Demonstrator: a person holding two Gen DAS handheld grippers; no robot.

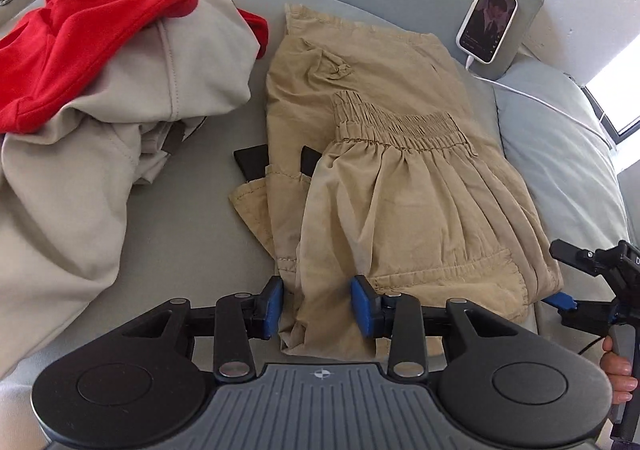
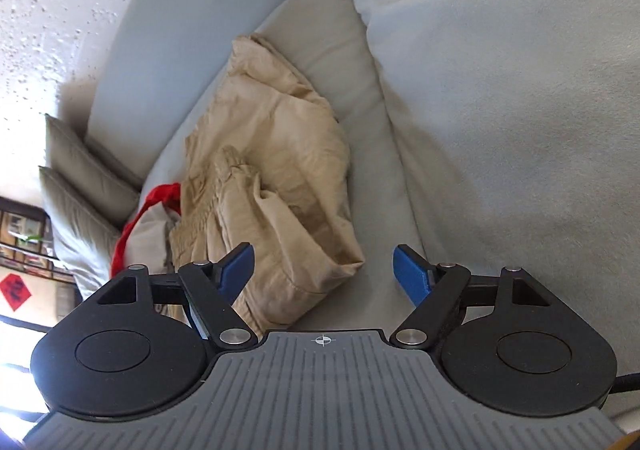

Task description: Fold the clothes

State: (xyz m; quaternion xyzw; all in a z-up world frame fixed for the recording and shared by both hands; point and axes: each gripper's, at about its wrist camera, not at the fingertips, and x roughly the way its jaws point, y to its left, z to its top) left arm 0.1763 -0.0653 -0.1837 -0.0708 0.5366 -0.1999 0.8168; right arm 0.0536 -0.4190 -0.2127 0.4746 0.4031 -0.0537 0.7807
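**Folding the khaki shorts on the sofa**

Gripping the near edge of the khaki shorts (image 1: 400, 178), the left gripper (image 1: 316, 308) had its blue pads pinched on a bunched fold, as far as I could tell from that angle. The right gripper (image 2: 324, 276) sat with jaws spread wide, nothing between them, just beside the shorts' corner. The shorts lay folded on the grey sofa cushion (image 1: 208, 234), next to a red and beige garment pile (image 1: 120, 82). A phone (image 1: 487, 21) leaned behind.

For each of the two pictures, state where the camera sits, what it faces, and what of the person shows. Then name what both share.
Left wrist: on the left claw, facing down at the khaki trousers; a hand shows at right.
Right wrist: on the right claw, facing the trousers' edge; no body part shows.
Shared: trousers, phone, red garment.
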